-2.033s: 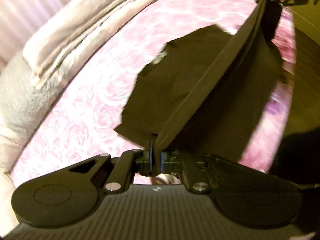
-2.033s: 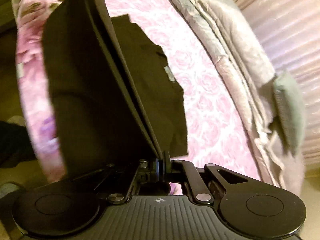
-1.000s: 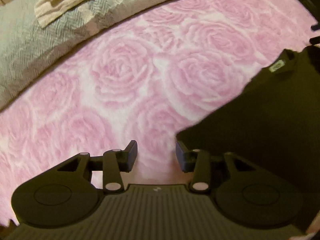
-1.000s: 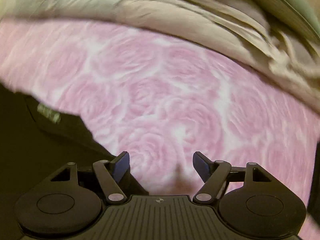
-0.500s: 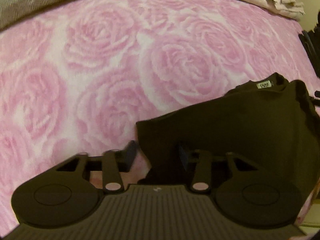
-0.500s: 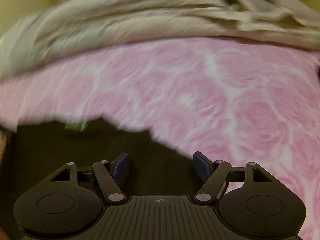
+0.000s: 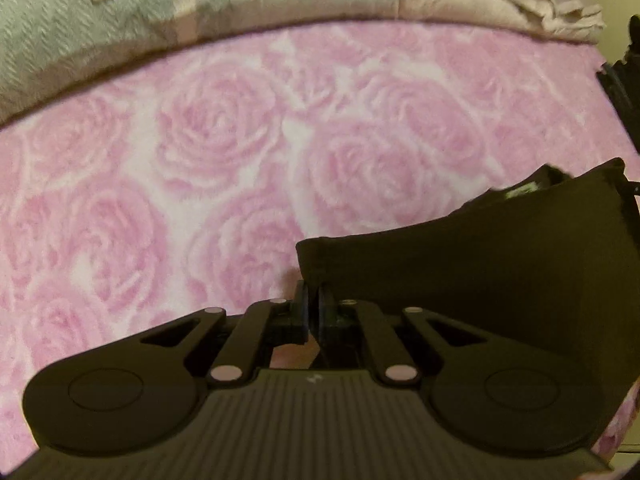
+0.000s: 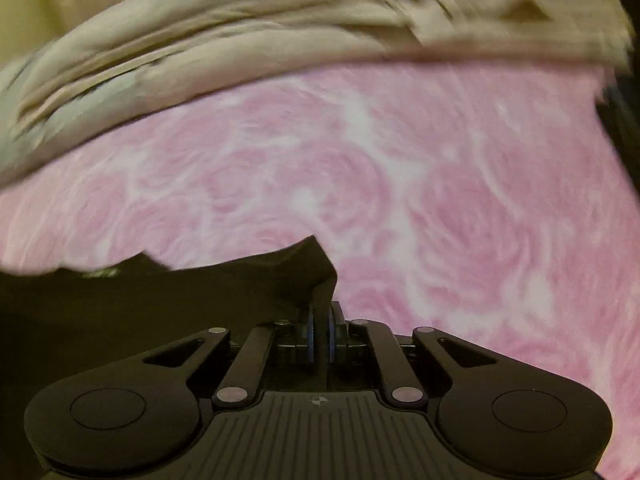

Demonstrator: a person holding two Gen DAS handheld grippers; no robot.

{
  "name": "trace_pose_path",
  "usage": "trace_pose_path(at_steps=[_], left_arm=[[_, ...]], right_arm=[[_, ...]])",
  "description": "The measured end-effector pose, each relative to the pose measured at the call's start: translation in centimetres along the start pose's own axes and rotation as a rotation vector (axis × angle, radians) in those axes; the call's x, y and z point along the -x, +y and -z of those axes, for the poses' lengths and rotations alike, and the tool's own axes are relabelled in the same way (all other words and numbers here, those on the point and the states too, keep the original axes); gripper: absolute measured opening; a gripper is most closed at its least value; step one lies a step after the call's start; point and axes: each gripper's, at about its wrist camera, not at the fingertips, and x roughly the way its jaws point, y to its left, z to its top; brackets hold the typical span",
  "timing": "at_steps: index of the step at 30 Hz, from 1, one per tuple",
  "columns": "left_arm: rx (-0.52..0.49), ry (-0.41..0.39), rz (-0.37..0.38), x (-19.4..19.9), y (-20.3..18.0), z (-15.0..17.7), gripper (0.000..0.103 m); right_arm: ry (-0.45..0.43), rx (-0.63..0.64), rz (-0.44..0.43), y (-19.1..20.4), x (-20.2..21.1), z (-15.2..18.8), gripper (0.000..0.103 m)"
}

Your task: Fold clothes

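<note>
- Dark garment (image 7: 480, 272): black or very dark cloth, lying partly folded on the pink rose-patterned blanket (image 7: 224, 152), at the near side of the bed. In the left wrist view it fills the near right; in the right wrist view (image 8: 160, 292) it fills the near left.
- Label (image 7: 522, 191): small pale tag at the garment's far edge, blurred; its text cannot be read.
- Left gripper (image 7: 313, 312): jaws drawn together on the near left corner of the garment; the cloth's folded edge rises from between the pads and runs off to the right.
- Right gripper (image 8: 320, 332): jaws drawn together on the garment's right corner; a pinched ridge of dark cloth stands up between the blue-edged pads, and the corner peaks just beyond them.
- Pink rose-patterned blanket: spread flat beneath the garment, reaching to the far side in both views; bare to the left of the left gripper and to the right of the right gripper.
- Beige bedding (image 8: 280, 28): crumpled and stacked along the far edge of the blanket; blurred in the right wrist view.
- Grey-green woven cover (image 7: 48, 28): at the far left, beside the beige bedding.
</note>
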Motion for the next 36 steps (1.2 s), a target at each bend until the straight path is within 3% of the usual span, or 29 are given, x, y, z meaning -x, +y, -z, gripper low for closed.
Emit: trace_pose_path(at_steps=[4, 8, 12, 19, 21, 23, 26, 28, 29, 30, 32, 34, 36], left_arm=[[0.001, -0.004, -0.031, -1.2, 0.0, -0.3, 0.003], [0.012, -0.005, -0.047, -1.6, 0.0, -0.2, 0.003], [0.018, 0.005, -0.071, -0.4, -0.1, 0.6, 0.011], [0.013, -0.003, -0.084, 5.0, -0.7, 4.2, 0.012], [-0.049, 0.001, -0.044, 6.4, -2.4, 6.2, 0.012], [-0.131, 0.009, 0.006, 7.4, -4.6, 8.4, 0.012], [-0.246, 0.076, 0.05, 6.6, -7.6, 11.8, 0.014], [-0.316, 0.131, 0.062, 5.6, -9.5, 14.0, 0.014], [-0.334, 0.15, 0.034, 5.2, -9.6, 14.7, 0.014], [-0.346, 0.164, 0.009, 4.9, -9.7, 15.4, 0.014], [-0.321, 0.163, -0.021, 5.7, -8.9, 15.8, 0.014], [-0.294, 0.162, -0.05, 6.6, -8.1, 16.1, 0.014], [-0.256, 0.158, -0.057, 7.7, -7.1, 16.5, 0.014]], right_arm=[[-0.012, 0.003, 0.012, -0.6, -0.7, -0.4, 0.005], [-0.066, -0.085, 0.026, -2.4, -0.2, -1.4, 0.002], [-0.076, -0.119, -0.001, -3.0, 2.1, -1.5, 0.002], [0.002, -0.148, -0.049, -1.1, 8.3, 5.4, 0.003], [0.033, -0.183, -0.079, -0.2, 9.7, 8.1, 0.012], [0.067, -0.205, -0.127, 0.9, 10.4, 10.8, 0.061], [0.117, -0.242, -0.145, 1.5, 9.8, 13.8, 0.061], [0.149, -0.252, -0.097, 0.8, 9.1, 15.2, 0.061], [0.149, -0.25, -0.08, 0.3, 9.1, 15.4, 0.057], [0.147, -0.249, -0.066, -0.1, 9.3, 15.6, 0.045], [0.136, -0.222, -0.039, -0.2, 10.3, 15.4, 0.044], [0.115, -0.191, 0.042, -0.1, 11.6, 15.1, 0.044], [0.095, -0.231, 0.043, -0.3, 12.7, 15.4, 0.044]])
